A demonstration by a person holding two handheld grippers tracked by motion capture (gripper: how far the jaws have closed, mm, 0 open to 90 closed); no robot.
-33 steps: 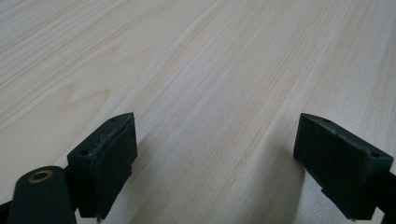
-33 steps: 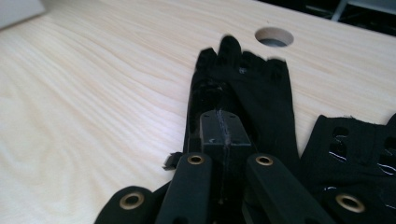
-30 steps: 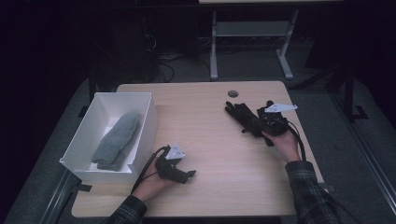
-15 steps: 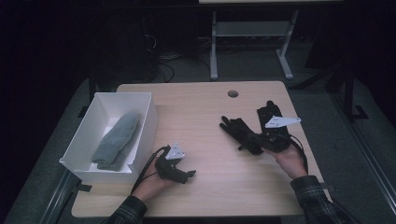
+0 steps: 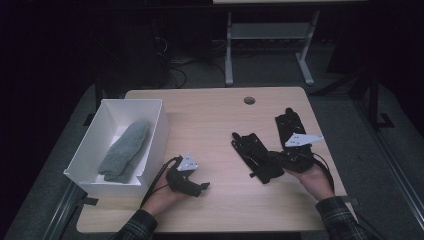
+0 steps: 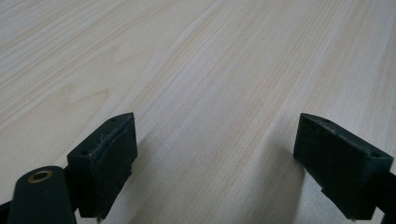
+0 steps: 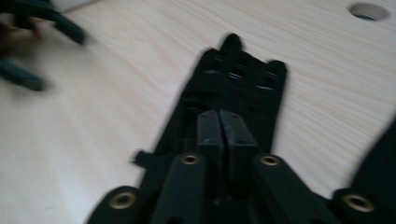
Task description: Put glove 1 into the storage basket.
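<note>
A black glove (image 5: 252, 152) lies flat on the wooden table (image 5: 210, 120), right of centre. My right gripper (image 5: 272, 164) is shut on its near cuff end. In the right gripper view the two jaws are pressed together over the black glove (image 7: 240, 77), whose fingers point away. A second black glove (image 5: 289, 124) lies just behind the right gripper. Near the front edge, my left gripper (image 5: 202, 187) rests low over bare wood beside the white box. The left gripper (image 6: 215, 158) is open, with nothing between its pads (image 6: 112, 158).
A white box (image 5: 157, 135) stands at the table's left side with a grey sock (image 5: 125, 150) lying inside. A round cable hole (image 5: 249, 100) sits near the far edge. Table legs and cables show on the dark floor behind.
My right gripper has pulled the black glove toward the near side and slightly left, away from the second glove. The left gripper has stayed put.
</note>
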